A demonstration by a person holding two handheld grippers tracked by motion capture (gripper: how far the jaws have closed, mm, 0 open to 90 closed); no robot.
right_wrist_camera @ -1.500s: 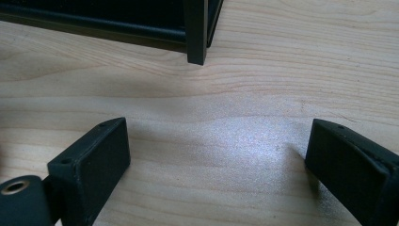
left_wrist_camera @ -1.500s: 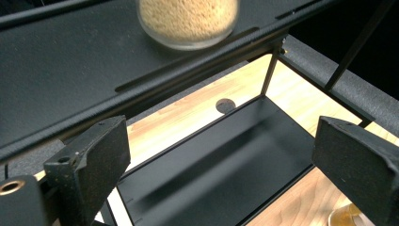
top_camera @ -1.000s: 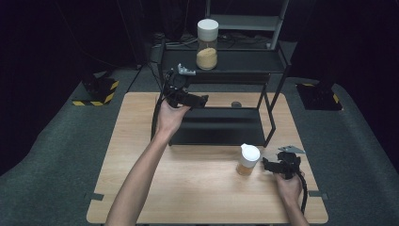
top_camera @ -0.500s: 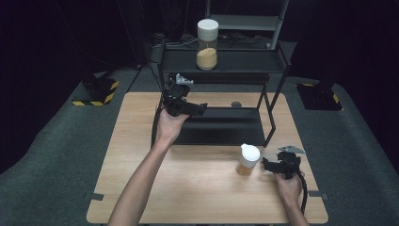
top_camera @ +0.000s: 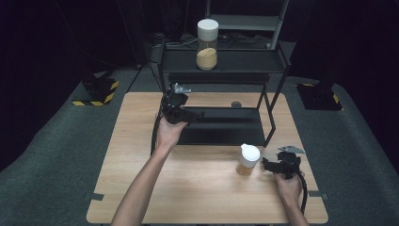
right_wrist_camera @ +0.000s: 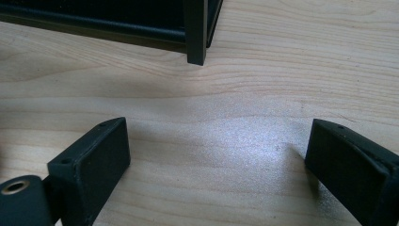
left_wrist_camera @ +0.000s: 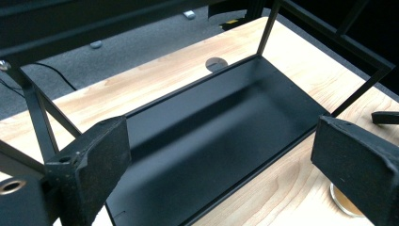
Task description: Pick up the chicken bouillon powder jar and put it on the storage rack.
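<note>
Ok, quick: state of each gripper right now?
Left gripper: open, holding nothing, above the rack's lower shelf.
Right gripper: open, holding nothing, over the table.

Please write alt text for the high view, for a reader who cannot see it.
A person's left gripper, jaws open, reaches toward a black rack on a wooden table; the right gripper rests beside a white-lidded jar.

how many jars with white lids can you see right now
2. A tall clear jar with a white lid and tan filling stands on the black metal rack's top shelf. A shorter white-lidded jar of amber contents stands on the wooden table, right of centre.
</note>
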